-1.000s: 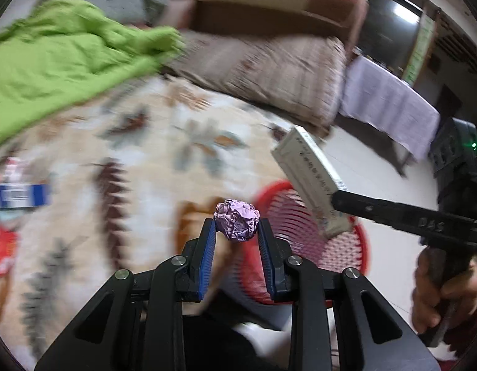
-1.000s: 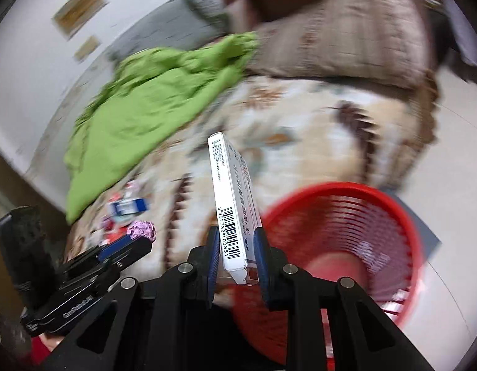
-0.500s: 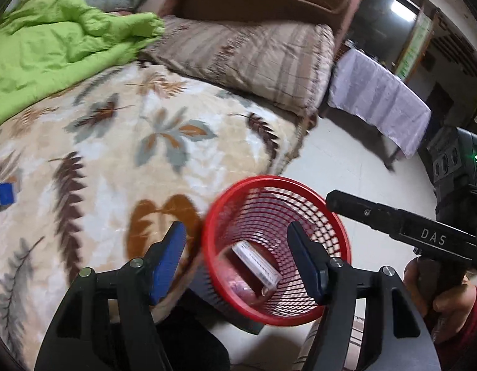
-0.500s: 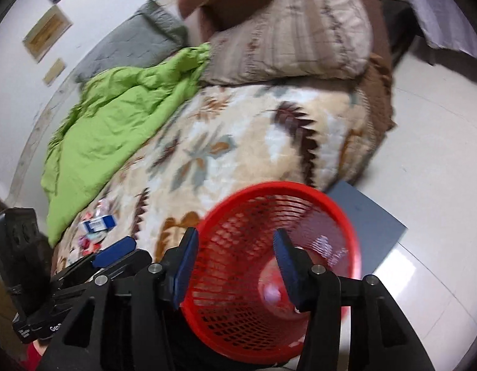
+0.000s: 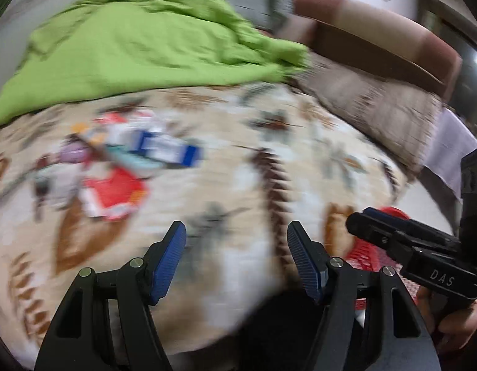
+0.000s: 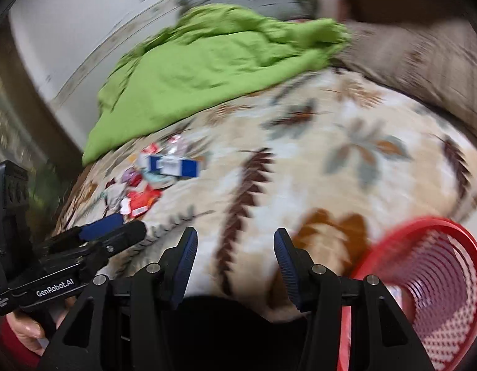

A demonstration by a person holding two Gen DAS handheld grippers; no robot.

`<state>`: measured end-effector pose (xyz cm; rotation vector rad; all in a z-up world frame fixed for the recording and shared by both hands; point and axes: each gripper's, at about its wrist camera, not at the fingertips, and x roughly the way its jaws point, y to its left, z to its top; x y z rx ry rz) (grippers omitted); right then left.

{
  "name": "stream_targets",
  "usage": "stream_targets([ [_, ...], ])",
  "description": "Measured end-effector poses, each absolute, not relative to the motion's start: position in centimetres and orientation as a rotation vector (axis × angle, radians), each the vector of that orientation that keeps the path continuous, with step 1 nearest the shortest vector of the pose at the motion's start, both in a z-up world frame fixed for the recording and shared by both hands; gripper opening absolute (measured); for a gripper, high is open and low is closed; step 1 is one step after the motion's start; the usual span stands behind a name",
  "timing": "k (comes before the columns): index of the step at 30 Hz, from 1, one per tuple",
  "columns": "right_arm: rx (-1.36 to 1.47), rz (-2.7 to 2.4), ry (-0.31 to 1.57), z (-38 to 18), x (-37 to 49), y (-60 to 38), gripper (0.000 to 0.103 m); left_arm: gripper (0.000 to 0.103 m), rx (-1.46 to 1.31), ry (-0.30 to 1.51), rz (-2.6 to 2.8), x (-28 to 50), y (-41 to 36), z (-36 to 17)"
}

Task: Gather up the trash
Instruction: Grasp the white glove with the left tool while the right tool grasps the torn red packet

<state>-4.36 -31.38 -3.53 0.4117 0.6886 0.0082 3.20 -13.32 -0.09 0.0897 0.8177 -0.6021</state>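
Trash pile (image 6: 151,182) on bed (image 6: 300,167), basket (image 6: 433,281) seemingly beside.

Leaf-print blanket (image 6: 346,167), green quilt (image 6: 207,71), striped pillow (image 6: 423,58), white wall (image 6: 74,21).

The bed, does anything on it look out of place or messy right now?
Yes. A pile of wrappers and small boxes lies scattered on the leaf-print blanket, below the crumpled green sheet. The red basket stands off the bed's edge. Both grippers are open and hold nothing.

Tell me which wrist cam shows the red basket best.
Right wrist. The red basket fills its lower right corner, with rim and mesh wall visible, though motion-blurred. Left wrist catches only a sliver of it, mostly hidden behind the right gripper.
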Motion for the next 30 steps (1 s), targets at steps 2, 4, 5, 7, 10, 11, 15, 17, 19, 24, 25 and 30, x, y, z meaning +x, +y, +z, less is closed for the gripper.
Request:
stream_targets([
  [2,0.384,0.054,0.699,-3.8,-2.3,-29.1,0.057,0.067,0.054,0.825,-0.539,4.5,-10.3,-0.3],
  [4,0.351,0.087,0.716,-4.1,-0.9,-27.2,0.058,0.067,0.028,0.836,-0.477,5.7,-7.9,-0.7],
  [5,0.34,0.101,0.724,-4.3,-0.3,-26.3,0.058,0.067,0.019,0.838,-0.452,6.0,-7.0,-0.9],
  [7,0.312,0.134,0.736,-4.7,0.7,-24.4,0.058,0.067,-0.026,0.85,-0.391,7.4,-4.4,-1.2],
  [10,0.264,0.145,0.758,-5.1,1.4,-22.9,0.058,0.067,-0.089,0.87,-0.315,9.8,-1.3,-1.7],
  [11,0.263,0.149,0.753,-5.0,1.3,-22.9,0.058,0.067,-0.11,0.873,-0.295,10.5,-0.6,-1.8],
  [15,0.308,0.142,0.769,-5.6,1.3,-23.8,0.059,0.067,-0.264,0.933,-0.252,14.7,2.0,-3.4],
  [17,0.331,0.138,0.766,-5.7,1.2,-24.2,0.059,0.067,-0.325,0.96,-0.249,16.4,2.5,-4.1],
  [19,0.331,0.143,0.757,-5.6,1.0,-24.2,0.059,0.067,-0.347,0.958,-0.231,18.1,2.4,-4.7],
  [24,0.317,0.15,0.758,-5.5,1.0,-23.9,0.059,0.067,-0.322,0.969,-0.182,21.1,0.9,-5.9],
  [25,0.317,0.15,0.762,-5.5,1.1,-23.9,0.059,0.067,-0.305,0.977,-0.168,21.6,0.7,-6.1],
  [30,0.312,0.183,0.814,-5.9,2.2,-23.5,0.059,0.036,-0.276,0.972,-0.185,22.2,0.2,-7.0],
])
